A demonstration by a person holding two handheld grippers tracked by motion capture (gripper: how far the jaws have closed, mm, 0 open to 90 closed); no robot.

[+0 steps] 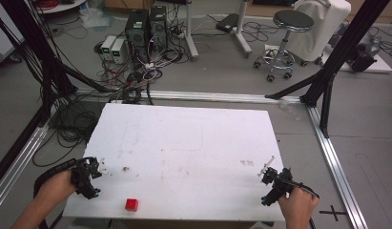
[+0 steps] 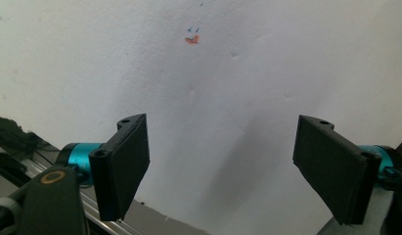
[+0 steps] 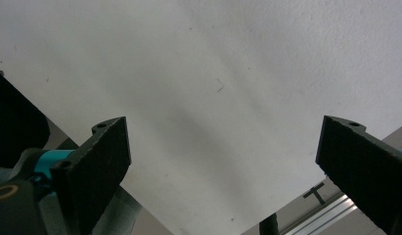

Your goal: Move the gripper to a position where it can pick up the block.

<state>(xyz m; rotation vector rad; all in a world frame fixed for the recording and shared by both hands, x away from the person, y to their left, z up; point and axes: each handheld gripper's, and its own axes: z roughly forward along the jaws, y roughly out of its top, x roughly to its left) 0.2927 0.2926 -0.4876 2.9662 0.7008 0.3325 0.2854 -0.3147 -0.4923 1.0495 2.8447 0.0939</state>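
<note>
A small red cube (image 1: 131, 204) lies on the white foam board (image 1: 193, 143) near its front edge, left of centre. My left gripper (image 1: 92, 177) hovers over the board's front left corner, to the left of the cube and apart from it. Its jaws stand wide open with bare board between them (image 2: 222, 166). My right gripper (image 1: 268, 187) is over the front right corner, far from the cube. It is open too, with nothing between its fingers (image 3: 223, 169).
An orange and blue mark (image 2: 191, 39) is on the board ahead of the left gripper. Aluminium rails (image 1: 334, 157) and black frame posts (image 1: 327, 76) border the board. Cables, computer cases (image 1: 145, 28) and a stool (image 1: 286, 40) sit on the floor beyond.
</note>
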